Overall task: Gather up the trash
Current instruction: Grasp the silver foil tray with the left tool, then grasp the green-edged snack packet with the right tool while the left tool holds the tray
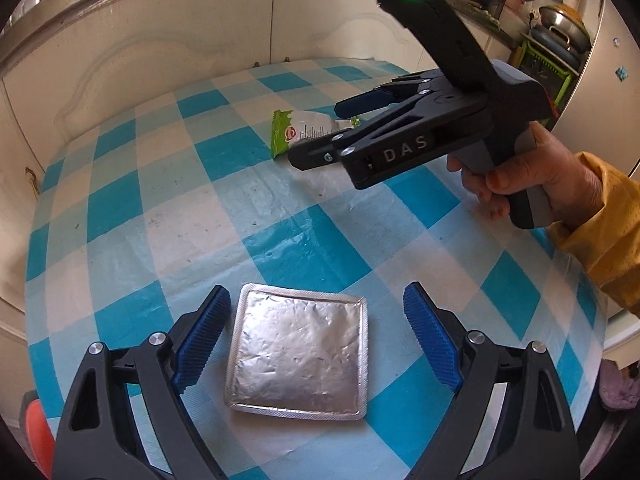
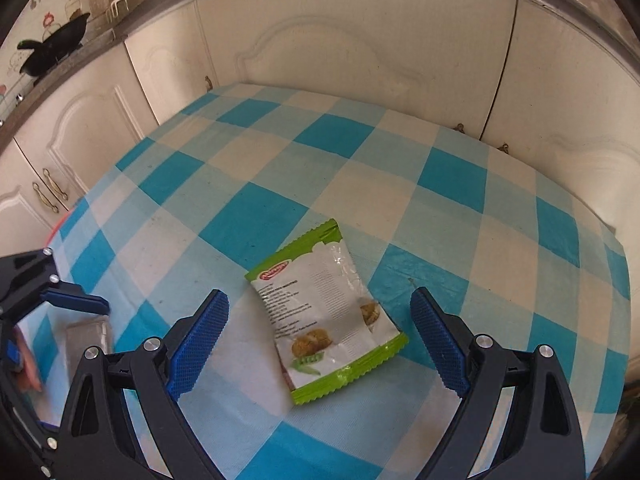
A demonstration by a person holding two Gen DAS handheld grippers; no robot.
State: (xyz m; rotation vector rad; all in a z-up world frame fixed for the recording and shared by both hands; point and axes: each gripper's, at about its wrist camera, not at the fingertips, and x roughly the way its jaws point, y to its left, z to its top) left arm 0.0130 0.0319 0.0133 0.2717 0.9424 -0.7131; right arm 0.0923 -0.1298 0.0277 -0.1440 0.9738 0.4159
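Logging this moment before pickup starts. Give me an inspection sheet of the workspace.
Surface: table under a blue and white checked cloth, creased and lightly stained.
Job's things: silver foil packet lying flat; green and white snack wrapper lying flat, apart from the packet.
Clutter: nothing seen besides those two.
Grippers: left gripper open, fingers either side of the foil packet without touching it; right gripper open, straddling the snack wrapper, held by a hand in a yellow sleeve.
Cables: nothing seen.
Surroundings: cream cabinet doors behind the table; pots on a rack to one side.
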